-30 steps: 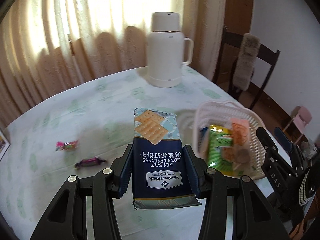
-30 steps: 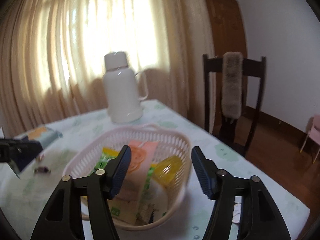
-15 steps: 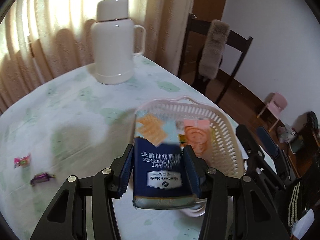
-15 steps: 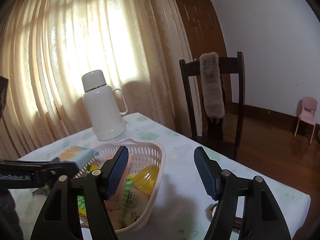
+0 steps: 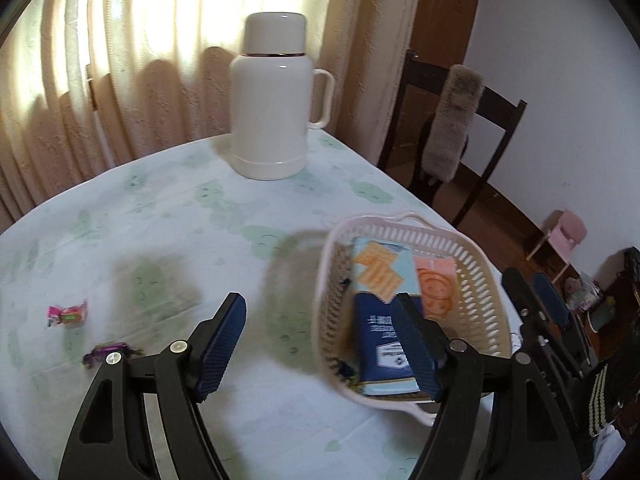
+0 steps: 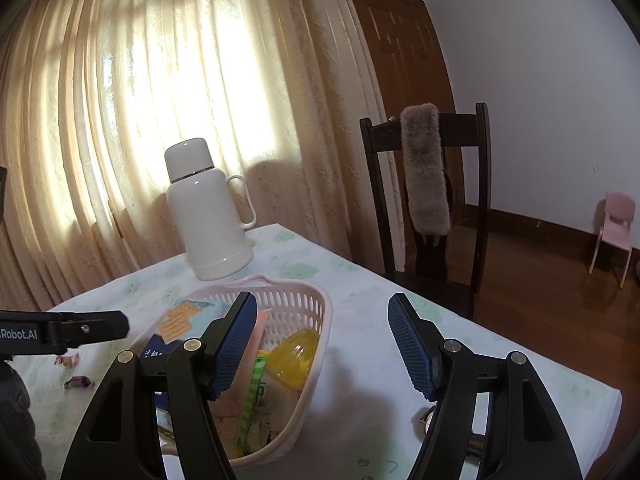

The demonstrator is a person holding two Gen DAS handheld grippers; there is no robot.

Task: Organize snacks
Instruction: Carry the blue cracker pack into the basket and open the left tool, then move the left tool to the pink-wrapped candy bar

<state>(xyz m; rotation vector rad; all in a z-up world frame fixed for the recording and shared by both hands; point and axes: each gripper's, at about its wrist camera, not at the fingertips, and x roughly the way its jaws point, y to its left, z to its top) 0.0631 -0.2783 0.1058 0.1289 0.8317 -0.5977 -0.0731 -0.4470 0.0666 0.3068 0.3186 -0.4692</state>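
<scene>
My left gripper [image 5: 320,344] gapes wide and empty, its right finger overlapping the blue-and-teal soda cracker packet [image 5: 380,312] lying in the pink slotted plastic basket [image 5: 472,256] at three o'clock, so withdrawing carelessly might snag it; my right gripper [image 6: 324,344] hangs open, empty.

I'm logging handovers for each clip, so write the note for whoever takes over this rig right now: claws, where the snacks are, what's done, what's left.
Left claw: open, empty, at the near rim of the pale pink slotted plastic basket.
Right claw: open, empty, above the basket's right side.
Done: the navy and light-blue soda cracker packet lies in the basket beside the orange wrapper; a yellow plastic piece and a green-striped packet are in there too.
Left: the pink wrapped candy and the purple wrapped candy lie loose on the green-printed tablecloth.
The white thermos flask is no snack.
</scene>
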